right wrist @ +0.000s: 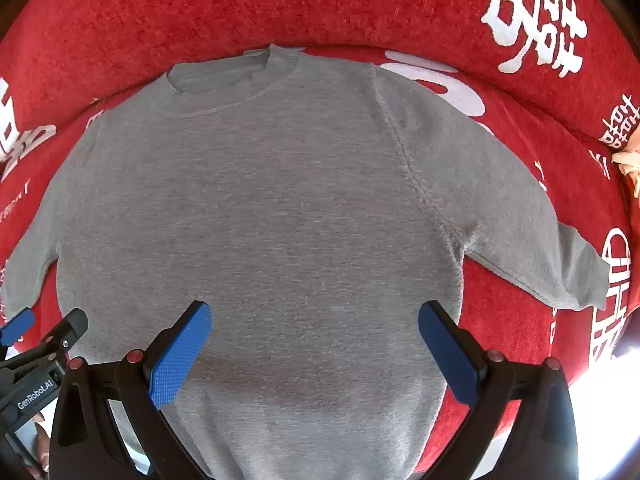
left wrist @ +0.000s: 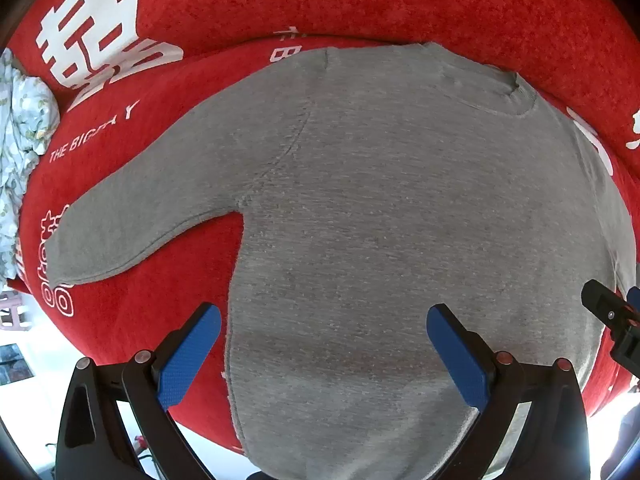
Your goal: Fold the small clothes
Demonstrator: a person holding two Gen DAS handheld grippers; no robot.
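- Gray sweatshirt (left wrist: 360, 220) lies spread flat, front up, on a red sofa seat (left wrist: 132, 320); collar (right wrist: 236, 76) at the far side against the backrest, hem hanging toward us over the seat's front edge.
- We judge folding has not started: both sleeves lie out to the sides, body is one smooth layer, no crease or folded-over edge visible.
- Left sleeve (left wrist: 152, 208) angles out and down across the red fabric; right sleeve (right wrist: 552, 256) does the same on the other side, cuff near the seat edge.
- Left gripper (left wrist: 324, 356) hovers over the lower left part of the body, fingers (left wrist: 188, 360) spread wide, nothing between them.
- Right gripper (right wrist: 316, 352) hovers over the lower middle of the body, fingers (right wrist: 180, 356) also spread wide and empty. Whether either tool touches the cloth we cannot tell.
- Each gripper shows at the edge of the other's view, so we take them to be side by side near the hem.
- Left to do, as we judge it: sleeves in, sides in, then bottom up toward the collar. All of it, basically.
- Surface: sofa cover is a fuzzy red textile with large white characters (left wrist: 100, 28) and small Latin lettering; same print on the backrest (right wrist: 280, 0).
- Soft seat, so we expect the fabric may drag and bunch when pulled.
- Pale floral cloth (left wrist: 20, 140) bunched at the sofa's far left end; some small tan thing at the far right edge, too small to tell.
- Room beyond the seat edge is blown out bright; floor barely readable.
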